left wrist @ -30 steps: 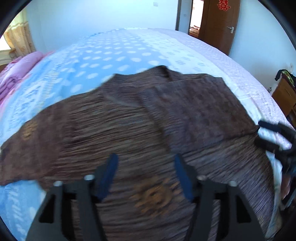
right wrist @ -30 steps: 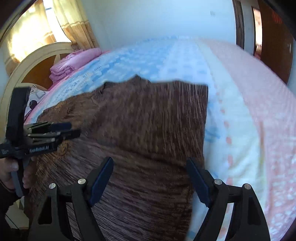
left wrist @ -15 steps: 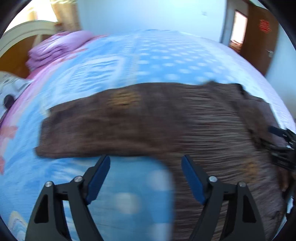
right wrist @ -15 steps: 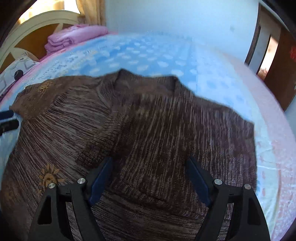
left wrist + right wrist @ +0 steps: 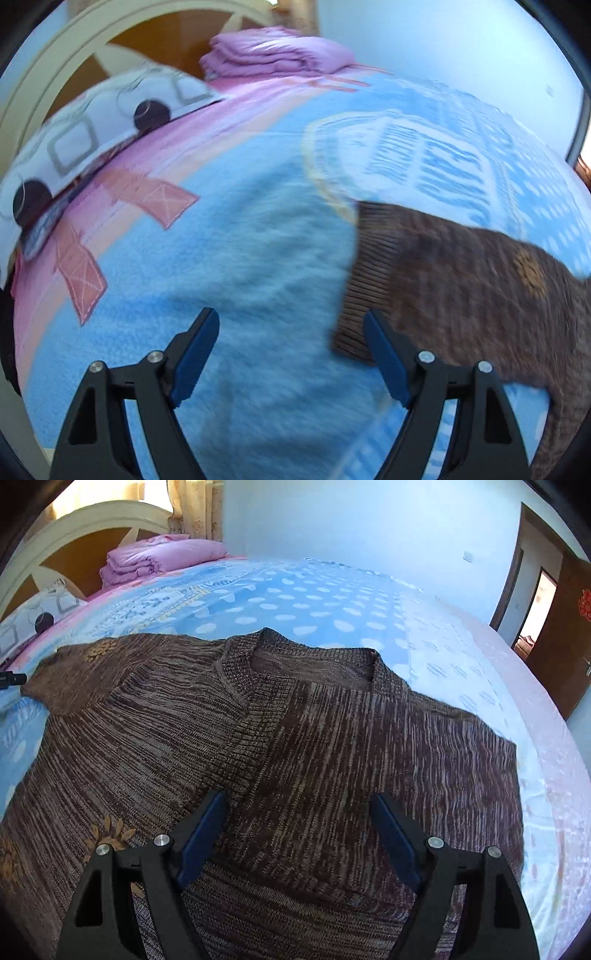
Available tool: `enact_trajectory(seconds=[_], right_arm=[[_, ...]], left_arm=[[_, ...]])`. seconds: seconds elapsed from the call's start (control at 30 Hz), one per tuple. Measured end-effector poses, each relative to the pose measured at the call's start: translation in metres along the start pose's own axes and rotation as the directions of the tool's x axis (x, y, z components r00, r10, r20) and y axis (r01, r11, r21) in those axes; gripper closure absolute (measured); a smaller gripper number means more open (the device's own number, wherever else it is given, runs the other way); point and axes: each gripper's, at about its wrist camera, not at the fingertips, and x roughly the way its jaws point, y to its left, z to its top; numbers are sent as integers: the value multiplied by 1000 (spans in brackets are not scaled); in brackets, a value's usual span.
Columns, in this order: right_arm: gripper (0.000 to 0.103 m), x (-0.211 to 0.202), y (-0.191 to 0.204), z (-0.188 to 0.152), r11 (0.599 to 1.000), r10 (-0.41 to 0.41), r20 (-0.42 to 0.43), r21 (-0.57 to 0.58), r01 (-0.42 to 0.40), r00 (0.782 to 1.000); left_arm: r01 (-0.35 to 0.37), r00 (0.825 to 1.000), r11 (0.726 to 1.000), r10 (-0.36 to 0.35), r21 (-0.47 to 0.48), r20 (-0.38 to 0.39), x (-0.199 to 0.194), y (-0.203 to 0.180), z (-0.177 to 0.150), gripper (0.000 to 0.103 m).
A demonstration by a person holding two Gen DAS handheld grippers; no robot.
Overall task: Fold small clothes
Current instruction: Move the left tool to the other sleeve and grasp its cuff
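- Brown knit: we see the sweater (image 5: 295, 738) lying flat on the blue blanket (image 5: 295, 590) of the bed, neck opening toward the far side, one sleeve folded across the chest and the other stretched out toward the headboard (image 5: 74, 528).
- We hold the right gripper (image 5: 299, 830) above the sweater's lower chest, its blue pads spread wide with nothing between them.
- We hold the left gripper (image 5: 291, 354) over bare blanket near the stretched sleeve (image 5: 461, 288); its fingers are spread wide and empty too, and the right-hand pad (image 5: 384, 358) overlaps the ribbed cuff (image 5: 369, 280) in the blurred left wrist view, though we cannot tell whether it touches.
- Beyond the sleeve we see a patterned pillow (image 5: 92, 140) and a folded pink quilt (image 5: 277, 51) at the head of the bed.
- A brown door (image 5: 565, 635) stands at the far right.
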Motion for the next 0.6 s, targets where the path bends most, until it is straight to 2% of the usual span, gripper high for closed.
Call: enact_trajectory(seconds=[0.1, 0.2, 0.3, 0.33, 0.43, 0.53, 0.57, 0.6], right_arm=[[22, -4, 4, -5, 1000, -20, 13, -16, 20, 1000], [22, -5, 13, -5, 996, -67, 32, -49, 68, 997], [22, -6, 19, -2, 990, -109, 50, -80, 113, 993], [22, -6, 21, -2, 989, -118, 55, -86, 122, 992], [22, -6, 19, -1, 989, -118, 57, -84, 122, 991], [22, -5, 16, -1, 992, -102, 53, -69, 106, 993], [22, -5, 15, -1, 993, -97, 52, -64, 100, 994], [21, -5, 15, -1, 993, -93, 52, -61, 96, 994]], left_arm=[[47, 999, 999, -47, -25, -7, 4, 0, 1, 20], [73, 997, 997, -73, -12, -12, 9, -13, 3, 22], [74, 997, 997, -74, 8, -22, 18, -28, 6, 32], [68, 998, 998, -68, 12, -15, 19, -31, 8, 32], [95, 995, 995, -95, 15, -3, 20, -38, 10, 44], [109, 994, 993, -109, 39, 3, 19, -43, 9, 48], [125, 992, 992, -125, 31, 3, 19, -42, 10, 56], [151, 989, 988, -151, 20, 2, 18, -41, 10, 72]])
